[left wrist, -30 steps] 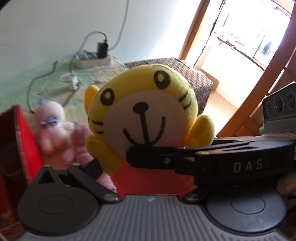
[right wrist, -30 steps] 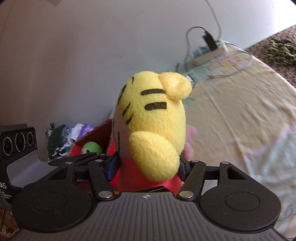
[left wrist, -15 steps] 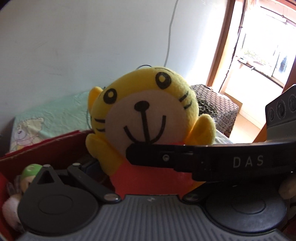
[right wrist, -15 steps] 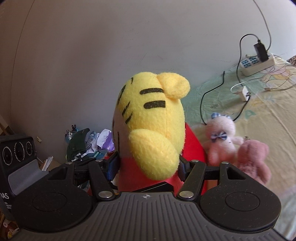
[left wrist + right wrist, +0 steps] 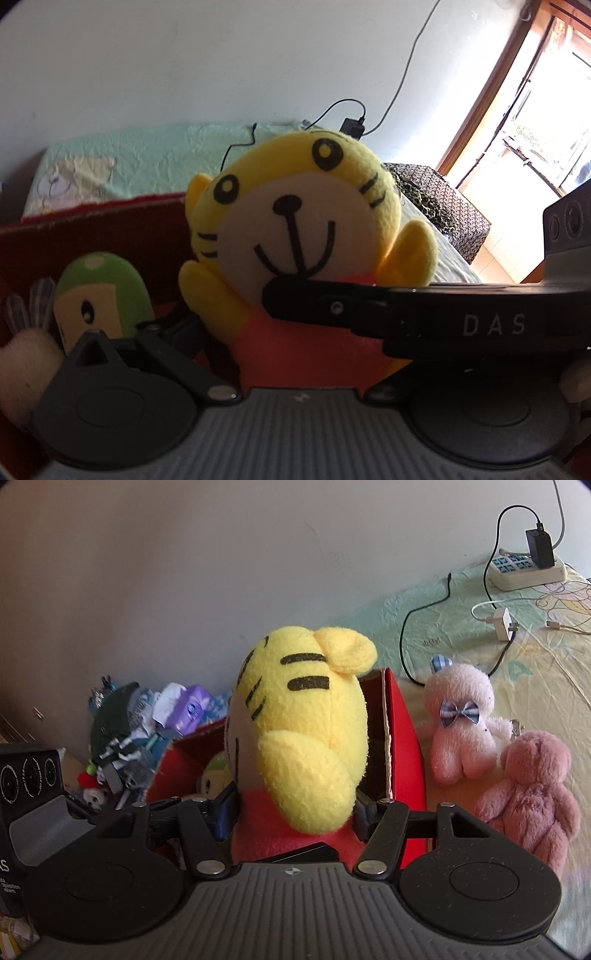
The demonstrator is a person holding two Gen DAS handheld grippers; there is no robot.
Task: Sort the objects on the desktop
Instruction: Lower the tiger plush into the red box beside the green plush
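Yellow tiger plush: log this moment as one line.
held: yellow tiger plush | both tools shut on it | position: above red box | in box: green plush | on bed: two pink plush

Home bedroom: bed with pastel cartoon-print sheet (image 5: pixel 461 602) against a plain wall. On the sheet: power strip (image 5: pixel 524 570) with charger, two pink plush toys (image 5: pixel 461 727). Beyond the bed, a wood-framed sunlit doorway (image 5: pixel 524 107). Clutter pile (image 5: pixel 122 731) beside the bed.
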